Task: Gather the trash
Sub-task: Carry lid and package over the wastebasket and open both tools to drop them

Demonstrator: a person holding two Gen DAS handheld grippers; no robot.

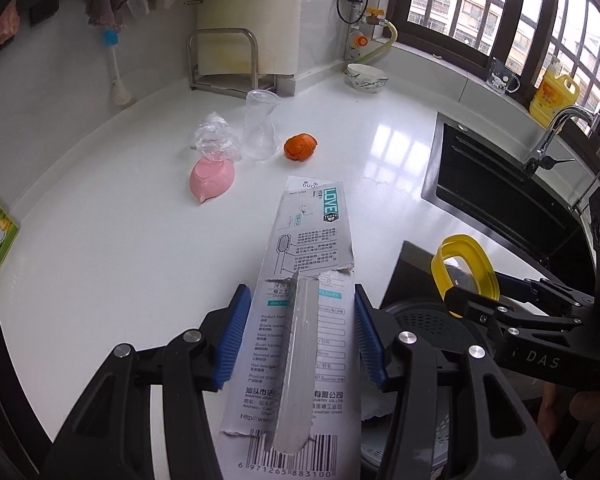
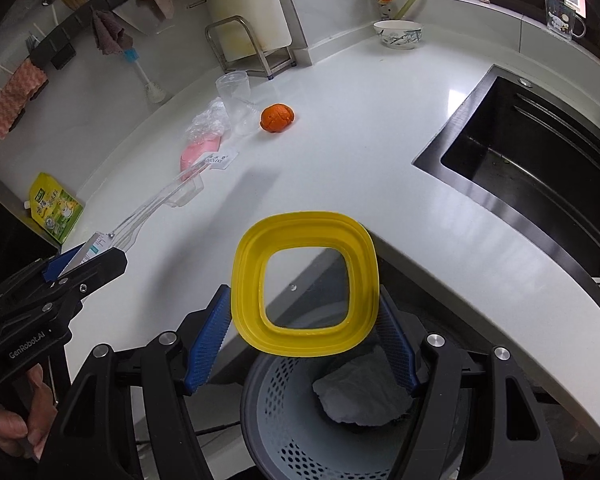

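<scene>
Yellow plastic catches the eye first: a squarish lid ring (image 2: pixel 306 286) pinched between the blue pads of the right gripper (image 2: pixel 304 336), held straight above the perforated bin (image 2: pixel 284 432) that stands on the floor beside the counter (image 2: pixel 380 152). My guess is it hangs there so that letting go drops it cleanly in; one crumpled white wad (image 2: pixel 360 396) already lies inside.

Beside it, the left gripper (image 1: pixel 298 336) is clamped on a torn toothbrush package (image 1: pixel 300 320), card back and clear blister together, its far end jutting out over the countertop. It seems to be carried toward the same bin, waiting its turn.

Left on the white counter, clustered near the back wall, I count four likely pieces of trash: one orange peel (image 2: pixel 277 117), one clear plastic cup (image 2: pixel 236 98), one crumpled clear wrapper (image 2: pixel 208 120) touching a pink dish-like thing (image 1: pixel 212 180).

Further out sit one patterned bowl (image 2: pixel 398 34) by the window, one black sink (image 2: pixel 540 152) and one green-yellow packet (image 2: pixel 56 208) at the counter's near end, which look like they belong.
</scene>
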